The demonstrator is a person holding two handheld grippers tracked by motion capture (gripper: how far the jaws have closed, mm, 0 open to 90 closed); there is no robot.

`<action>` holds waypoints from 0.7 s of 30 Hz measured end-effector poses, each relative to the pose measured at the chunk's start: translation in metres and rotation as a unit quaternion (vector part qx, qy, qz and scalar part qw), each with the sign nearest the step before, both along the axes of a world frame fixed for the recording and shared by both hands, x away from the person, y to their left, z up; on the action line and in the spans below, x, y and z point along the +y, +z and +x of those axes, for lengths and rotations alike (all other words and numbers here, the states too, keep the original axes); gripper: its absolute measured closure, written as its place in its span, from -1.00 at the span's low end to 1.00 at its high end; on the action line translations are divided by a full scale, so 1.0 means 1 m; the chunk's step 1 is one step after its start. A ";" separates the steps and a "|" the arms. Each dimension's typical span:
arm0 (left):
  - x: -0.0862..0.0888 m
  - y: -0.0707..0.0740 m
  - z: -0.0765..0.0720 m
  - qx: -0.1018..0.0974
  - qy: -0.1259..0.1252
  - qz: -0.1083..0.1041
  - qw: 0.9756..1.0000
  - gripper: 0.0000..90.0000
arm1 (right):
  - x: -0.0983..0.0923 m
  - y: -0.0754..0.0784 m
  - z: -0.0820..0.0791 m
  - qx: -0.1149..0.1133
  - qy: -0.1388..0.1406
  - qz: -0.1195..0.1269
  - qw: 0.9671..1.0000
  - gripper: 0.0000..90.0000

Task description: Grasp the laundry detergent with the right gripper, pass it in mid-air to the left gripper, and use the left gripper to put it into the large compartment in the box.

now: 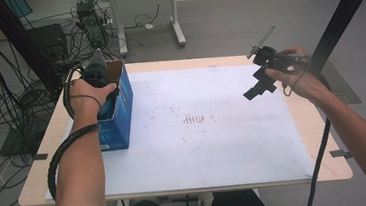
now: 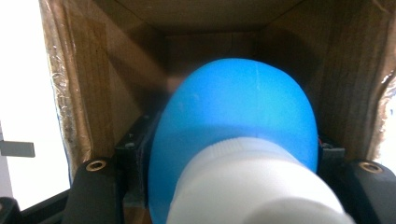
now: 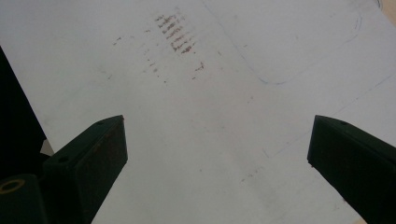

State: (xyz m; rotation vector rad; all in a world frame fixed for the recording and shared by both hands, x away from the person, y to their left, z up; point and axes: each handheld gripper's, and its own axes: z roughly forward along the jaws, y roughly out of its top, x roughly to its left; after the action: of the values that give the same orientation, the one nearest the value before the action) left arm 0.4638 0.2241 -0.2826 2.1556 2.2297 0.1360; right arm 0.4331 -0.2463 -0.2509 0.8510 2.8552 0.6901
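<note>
The left gripper (image 1: 100, 82) is clamped on a blue bottle with a white cap (image 2: 243, 140), already down inside the open cardboard box (image 1: 121, 106). Letting go is what seems left. The right gripper (image 1: 260, 89) hovers right of the box, jaws apart and empty.
</note>
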 end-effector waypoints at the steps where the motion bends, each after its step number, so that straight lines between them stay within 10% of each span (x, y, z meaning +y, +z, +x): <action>1: 0.000 0.000 0.000 0.000 0.001 0.000 1.000 -0.23 | 0.000 0.000 0.000 0.000 0.000 0.000 1.000 -0.89; 21: 0.001 0.002 -0.003 -0.003 -0.001 0.010 1.000 -0.34 | 0.003 0.001 0.000 -0.002 0.003 0.000 1.000 -0.89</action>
State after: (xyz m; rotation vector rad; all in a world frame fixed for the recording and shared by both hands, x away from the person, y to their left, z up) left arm 0.4607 0.2246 -0.2806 2.1643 2.2330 0.1665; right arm 0.4329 -0.2433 -0.2498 0.8413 2.8560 0.6926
